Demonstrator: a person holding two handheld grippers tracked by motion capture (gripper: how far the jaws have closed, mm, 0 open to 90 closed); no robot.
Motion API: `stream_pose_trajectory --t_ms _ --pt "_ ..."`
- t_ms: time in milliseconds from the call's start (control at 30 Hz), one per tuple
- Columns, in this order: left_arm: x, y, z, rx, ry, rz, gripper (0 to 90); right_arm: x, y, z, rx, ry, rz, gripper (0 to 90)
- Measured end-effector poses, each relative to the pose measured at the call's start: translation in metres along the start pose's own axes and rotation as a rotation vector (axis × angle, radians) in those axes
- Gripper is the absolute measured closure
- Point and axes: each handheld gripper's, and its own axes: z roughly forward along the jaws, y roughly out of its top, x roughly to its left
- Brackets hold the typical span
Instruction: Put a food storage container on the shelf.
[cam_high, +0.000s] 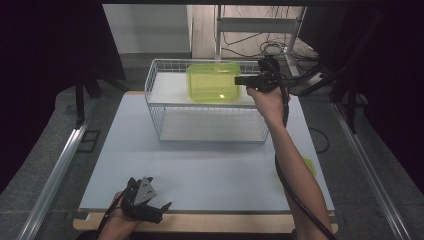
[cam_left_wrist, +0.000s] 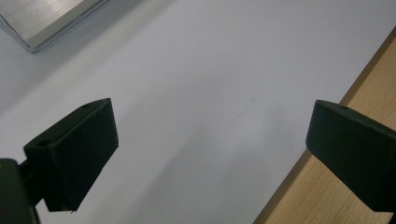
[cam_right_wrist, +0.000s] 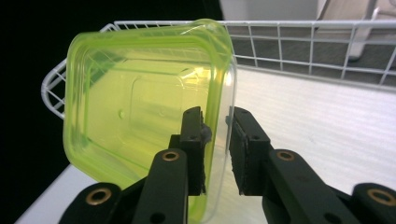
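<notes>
- Pale grey tabletop (cam_high: 210, 175) on a wooden board, dark surrounds, cables on the floor behind
- Green translucent container (cam_high: 214, 81) sits on the top shelf of the white wire rack (cam_high: 155, 107), toward its right half, near the back rail
- Right gripper (cam_high: 239, 80) at the container's right wall; in the right gripper view the jaws straddle that wall (cam_right_wrist: 215, 140), narrow, with a slight gap on each side, pads not clearly pressing
- Container looks tipped on its side in that view, open mouth facing the camera
- Rack's lower shelf bare
- Left gripper (cam_high: 162, 206) rests at the table's near edge, jaws wide apart over bare tabletop, holding nothing
</notes>
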Motion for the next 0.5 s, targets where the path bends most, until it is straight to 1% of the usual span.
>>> stream_pose_trajectory --t_ms 33,133,200,233,333,400,433,500 --pt "0.000 0.000 0.000 0.001 -0.002 -0.001 2.2 0.000 0.000 0.000 0.000 0.000 0.000 73.0" --pt "0.000 0.000 0.000 0.006 -0.003 0.005 2.2 0.003 0.001 0.003 0.008 -0.047 -0.036 68.4" --pt "0.000 0.000 0.001 0.006 -0.002 0.006 2.2 0.003 0.001 0.004 0.010 -0.055 -0.042 67.7" --pt "-0.001 0.000 0.001 0.003 -0.003 0.002 2.3 0.003 0.001 0.005 0.012 -0.061 -0.055 67.1" --pt "-0.001 0.000 0.001 0.004 -0.002 0.004 2.2 0.002 0.001 0.006 0.010 -0.058 -0.055 66.7" --pt "-0.001 0.000 0.001 0.004 -0.002 0.005 2.2 0.002 0.001 0.007 0.010 -0.063 -0.060 64.1" --pt "-0.001 0.000 0.002 0.003 -0.003 0.002 2.2 0.003 0.001 0.009 0.010 -0.079 -0.078 59.2" --pt "-0.001 0.000 0.001 0.010 -0.003 0.011 2.2 0.004 0.001 0.010 0.006 -0.084 -0.081 58.5"
